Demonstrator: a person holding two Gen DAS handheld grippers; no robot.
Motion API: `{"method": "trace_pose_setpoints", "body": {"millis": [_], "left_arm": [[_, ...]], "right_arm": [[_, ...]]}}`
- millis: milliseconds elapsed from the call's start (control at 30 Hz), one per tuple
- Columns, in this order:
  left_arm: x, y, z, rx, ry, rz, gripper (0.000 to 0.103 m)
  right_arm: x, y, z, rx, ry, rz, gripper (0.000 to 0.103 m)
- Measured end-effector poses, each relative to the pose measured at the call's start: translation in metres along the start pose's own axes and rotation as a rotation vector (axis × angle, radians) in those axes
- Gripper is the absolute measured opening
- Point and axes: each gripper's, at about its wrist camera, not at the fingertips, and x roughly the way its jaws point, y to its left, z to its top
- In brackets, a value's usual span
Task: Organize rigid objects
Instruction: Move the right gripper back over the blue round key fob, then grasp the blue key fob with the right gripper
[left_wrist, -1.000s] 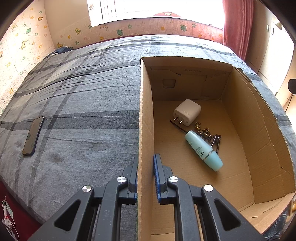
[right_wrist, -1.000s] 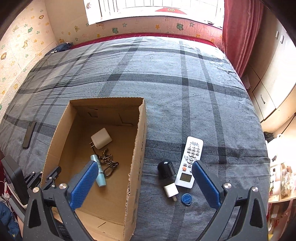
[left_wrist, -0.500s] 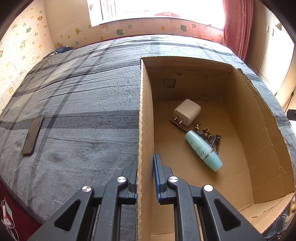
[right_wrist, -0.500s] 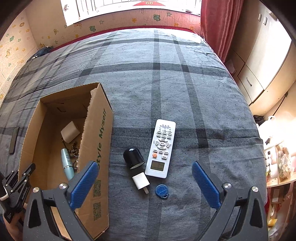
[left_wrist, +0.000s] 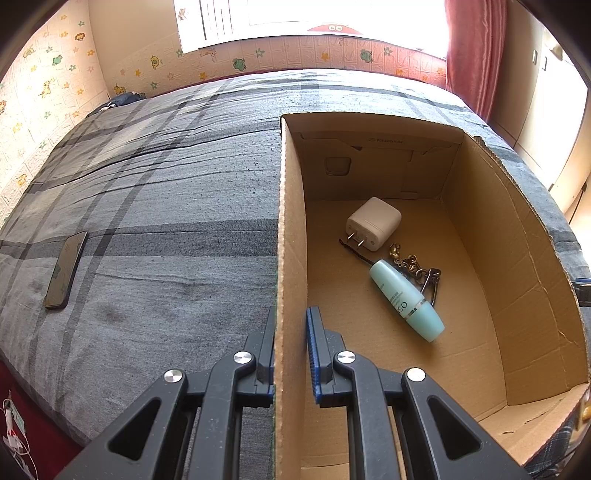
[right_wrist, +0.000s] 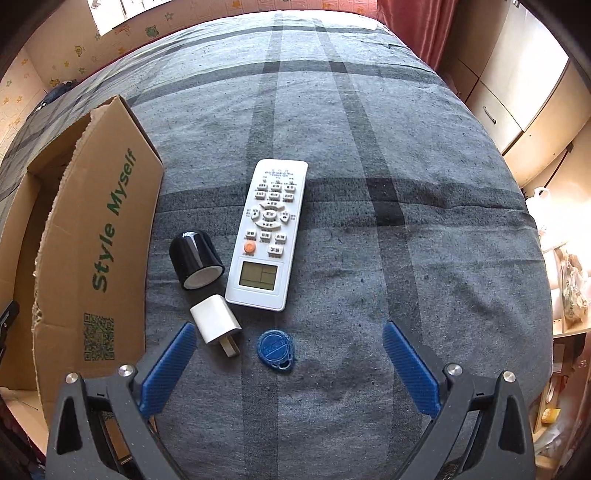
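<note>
I'm clamping the box (left_wrist: 291, 236) wall with the left gripper (left_wrist: 290, 343). Charger (left_wrist: 373, 223), tube (left_wrist: 406, 299), keychain (left_wrist: 417, 271) are sitting inside it. Right gripper (right_wrist: 290, 354) is hanging wide open, empty, over remote (right_wrist: 269, 230), cap (right_wrist: 195, 258), plug (right_wrist: 216, 321), fob (right_wrist: 275, 349) beside the box, all still to go.

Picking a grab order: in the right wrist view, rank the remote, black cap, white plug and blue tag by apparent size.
1. remote
2. black cap
3. white plug, close to the cap and nearer the camera, so unsure
4. blue tag

Sunlit window (left_wrist: 314, 14), red curtain (left_wrist: 472, 51), cartoon-patterned wall (left_wrist: 44, 92), grey plaid bed (left_wrist: 166, 184)
</note>
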Motion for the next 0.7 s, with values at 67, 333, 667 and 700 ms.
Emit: {"method": "trace_pose_setpoints", "body": {"millis": [67, 333, 667, 700], "left_arm": [[0.0, 0.0, 0.0, -0.001, 0.0, -0.001, 0.014], [0.0, 0.0, 0.0, 0.0, 0.001, 0.0, 0.014], [0.0, 0.0, 0.0, -0.001, 0.001, 0.0, 0.014], [0.0, 0.0, 0.0, -0.001, 0.002, 0.0, 0.014]], "right_arm": [[0.003, 0.0, -0.003, -0.019, 0.004, 0.001, 0.101], [0.019, -0.006, -0.011, -0.015, 0.055, 0.021, 0.073], [0.041, 0.001, -0.014, -0.042, 0.088, 0.019, 0.059], [0.042, 0.001, -0.014, -0.042, 0.088, 0.021, 0.052]]}}
